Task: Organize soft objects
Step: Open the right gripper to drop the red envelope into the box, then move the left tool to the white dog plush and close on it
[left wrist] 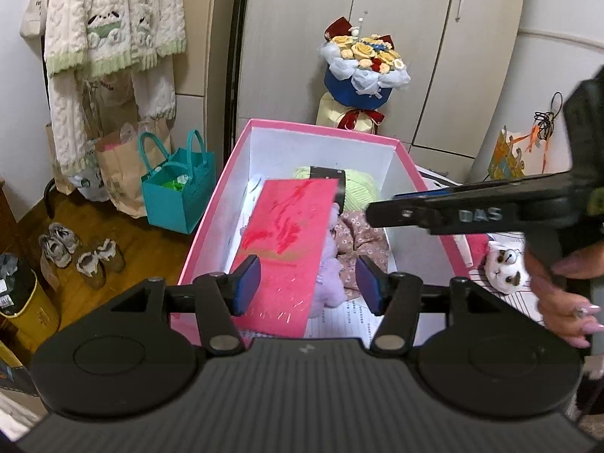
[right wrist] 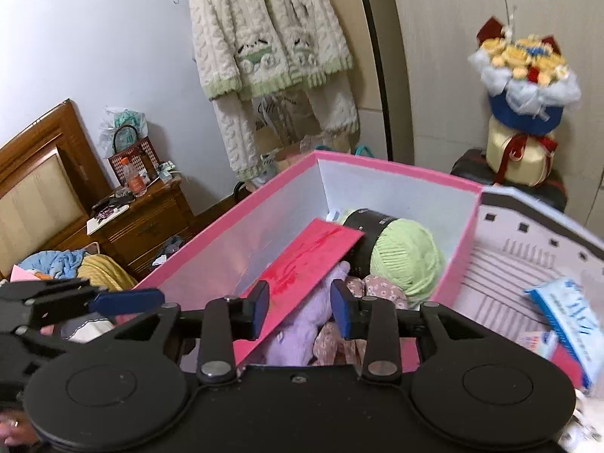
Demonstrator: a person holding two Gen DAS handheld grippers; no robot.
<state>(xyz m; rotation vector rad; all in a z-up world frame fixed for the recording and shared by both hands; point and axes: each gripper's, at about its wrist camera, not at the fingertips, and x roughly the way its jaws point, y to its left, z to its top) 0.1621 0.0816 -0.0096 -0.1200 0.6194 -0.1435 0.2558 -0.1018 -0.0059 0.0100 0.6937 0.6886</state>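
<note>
I judge I'm at a release over the pink box: my left gripper and right gripper both stand part open, empty, above the red card, purple plush, floral cloth and green yarn ball inside. Next I'd reach for the white plush cat beside the box. The card hides whatever lies under it, and the plush's shape is unclear.

We saw a pink cardboard box with smooth white inner walls, a matt red paper envelope, a fuzzy green yarn ball, a plush purple toy, floral cloth, a cable-knit fleece jacket and glossy wooden flooring.
</note>
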